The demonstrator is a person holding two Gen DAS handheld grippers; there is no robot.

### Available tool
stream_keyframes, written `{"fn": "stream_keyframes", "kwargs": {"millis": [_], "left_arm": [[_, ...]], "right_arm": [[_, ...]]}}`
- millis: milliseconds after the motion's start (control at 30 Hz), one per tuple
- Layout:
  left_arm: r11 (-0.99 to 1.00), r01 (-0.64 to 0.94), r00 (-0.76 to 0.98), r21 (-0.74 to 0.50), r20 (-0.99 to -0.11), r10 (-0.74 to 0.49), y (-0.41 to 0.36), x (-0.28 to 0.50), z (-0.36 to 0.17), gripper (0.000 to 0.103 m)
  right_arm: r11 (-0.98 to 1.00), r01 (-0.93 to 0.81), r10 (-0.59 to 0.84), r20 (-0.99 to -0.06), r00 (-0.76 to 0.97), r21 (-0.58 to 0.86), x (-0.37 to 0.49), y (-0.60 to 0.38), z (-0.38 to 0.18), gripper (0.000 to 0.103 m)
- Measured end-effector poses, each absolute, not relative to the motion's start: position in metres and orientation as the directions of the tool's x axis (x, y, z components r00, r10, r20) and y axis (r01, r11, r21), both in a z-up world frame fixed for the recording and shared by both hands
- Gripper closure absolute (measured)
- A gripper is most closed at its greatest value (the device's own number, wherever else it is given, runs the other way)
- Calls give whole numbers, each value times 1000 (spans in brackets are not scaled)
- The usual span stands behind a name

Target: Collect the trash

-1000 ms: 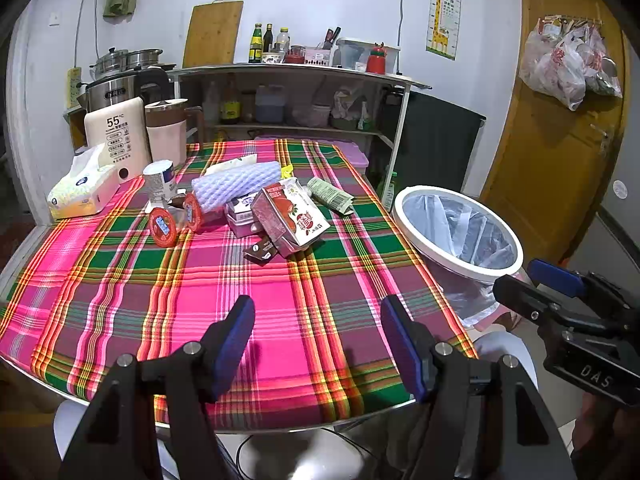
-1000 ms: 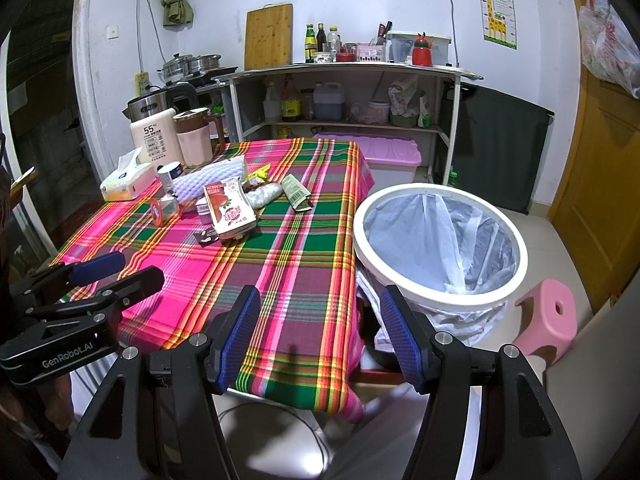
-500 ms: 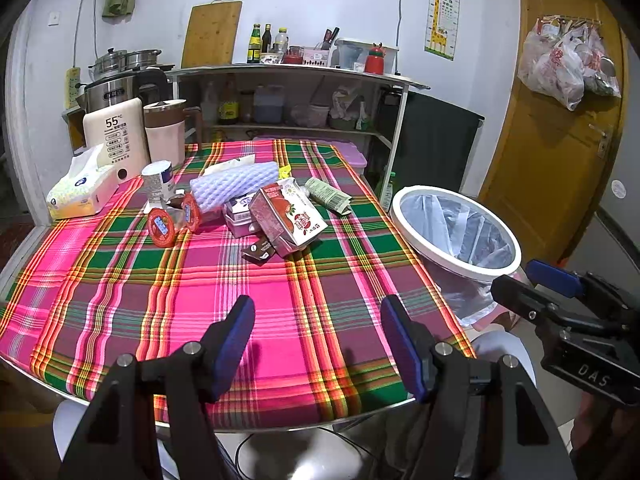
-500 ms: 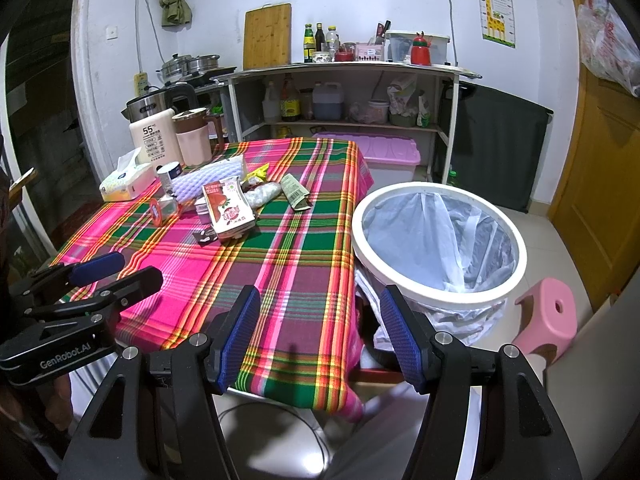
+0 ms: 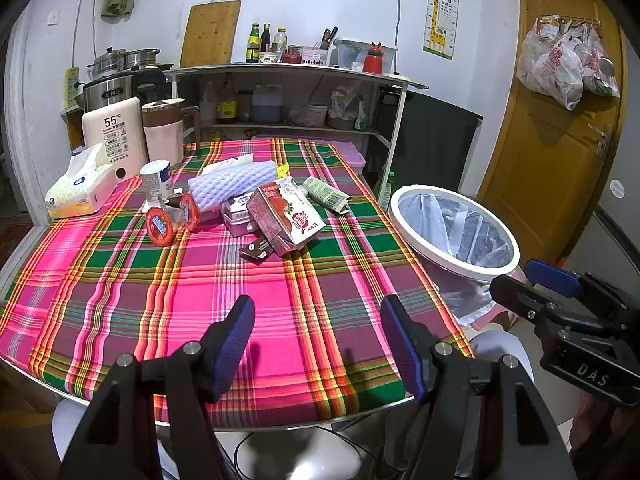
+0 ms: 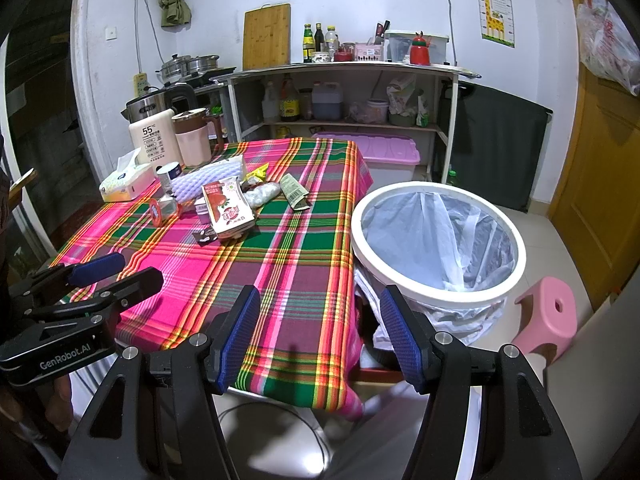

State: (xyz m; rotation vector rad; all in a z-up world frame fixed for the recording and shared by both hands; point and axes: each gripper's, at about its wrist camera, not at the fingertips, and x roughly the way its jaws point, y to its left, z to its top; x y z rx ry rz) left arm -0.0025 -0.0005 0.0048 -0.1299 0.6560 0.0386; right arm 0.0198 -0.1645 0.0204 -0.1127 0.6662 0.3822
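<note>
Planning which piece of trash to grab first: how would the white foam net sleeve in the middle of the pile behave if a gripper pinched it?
The foam net sleeve looks puffy and mesh-like, so it would probably squash under the pads and weigh very little. Its rounded tube shape may roll if nudged. It leans on other litter, so lifting it might shift the small tubs beside it.

A lived-in home kitchen

Ahead of the tongs, a pink-and-green plaid tablecloth (image 5: pixel 192 280); beyond it, a metal shelf unit (image 5: pixel 288 76) with sauce bottles, steel cooking pots (image 5: pixel 124 60) and a bamboo chopping board (image 5: pixel 210 34) against the white wall.
</note>
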Motion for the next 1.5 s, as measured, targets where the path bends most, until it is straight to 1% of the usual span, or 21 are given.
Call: {"fn": "stream_keyframes", "kwargs": {"millis": [1000,1367,1500], "left_arm": [[991,-75,791,-115,-612,-11,-5,-4,5,36],[990,-64,786,-128,-617,-29,-3,3,-4,36],[987,-91,786,-133,-618,-11,9,11,-8,36]], "right_arm": [[922,-386,315,-625,714,24,22,-162,17,40],[897,-439,370,-632,681,53,30,-150,8,40],[891,-451,373,-644,667,50,40,-144,5,40]]}}
